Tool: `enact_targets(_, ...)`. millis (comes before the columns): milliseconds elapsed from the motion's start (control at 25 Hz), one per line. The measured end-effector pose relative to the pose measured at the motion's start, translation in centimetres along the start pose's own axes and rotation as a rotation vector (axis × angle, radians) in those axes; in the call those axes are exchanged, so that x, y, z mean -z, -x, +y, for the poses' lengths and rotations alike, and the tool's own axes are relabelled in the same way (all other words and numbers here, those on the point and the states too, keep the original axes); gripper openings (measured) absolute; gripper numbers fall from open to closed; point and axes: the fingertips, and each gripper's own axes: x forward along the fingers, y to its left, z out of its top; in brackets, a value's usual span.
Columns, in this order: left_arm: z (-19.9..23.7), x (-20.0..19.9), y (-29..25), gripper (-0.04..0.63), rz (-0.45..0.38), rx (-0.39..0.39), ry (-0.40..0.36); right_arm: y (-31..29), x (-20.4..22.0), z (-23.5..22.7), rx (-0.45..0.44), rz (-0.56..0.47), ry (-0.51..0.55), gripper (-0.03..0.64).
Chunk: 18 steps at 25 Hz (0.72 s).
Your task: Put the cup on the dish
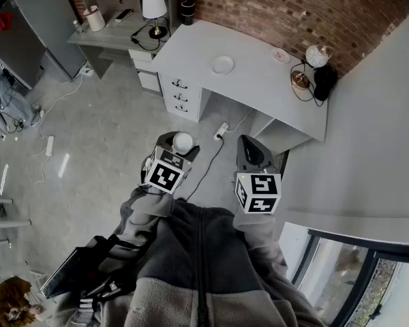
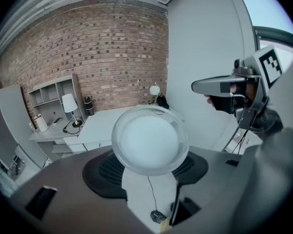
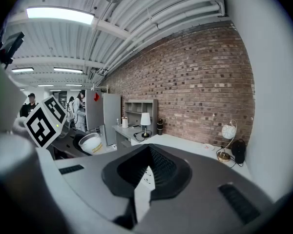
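A white cup (image 1: pixel 183 142) sits between the jaws of my left gripper (image 1: pixel 179 139), which is shut on it above the floor, well short of the desk. In the left gripper view the round cup (image 2: pixel 150 139) fills the middle, with the pads against its sides. From the right gripper view the cup (image 3: pixel 91 143) shows at the left, with a yellowish band on its side. A white dish (image 1: pixel 222 65) lies on the white desk (image 1: pixel 259 80) ahead. My right gripper (image 1: pixel 249 146) hangs beside the left one, its jaws (image 3: pixel 147 152) together with nothing in them.
The desk has drawers (image 1: pixel 180 94) at its left end, with a globe lamp (image 1: pixel 317 55) and a small dish (image 1: pixel 281 55) at its far right. A lower desk (image 1: pixel 112 29) with a table lamp (image 1: pixel 154 9) stands to the left. Cables (image 1: pixel 211 152) trail over the floor. People stand far off (image 3: pixel 78 104).
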Motion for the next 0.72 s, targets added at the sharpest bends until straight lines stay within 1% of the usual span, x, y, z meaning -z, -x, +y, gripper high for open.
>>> enact_targets(360,0.4,0.5,-0.1,0.258,0.008,-0.008,0.003,-0.5,0.0,0.5,-0.017,-0.024,0.006,0.002)
enact_targets(720,2.3,1.0,0.0,0.258,0.013,0.007,-0.004,-2.3,0.0,2.0,-0.016,-0.004,0.004,0.002)
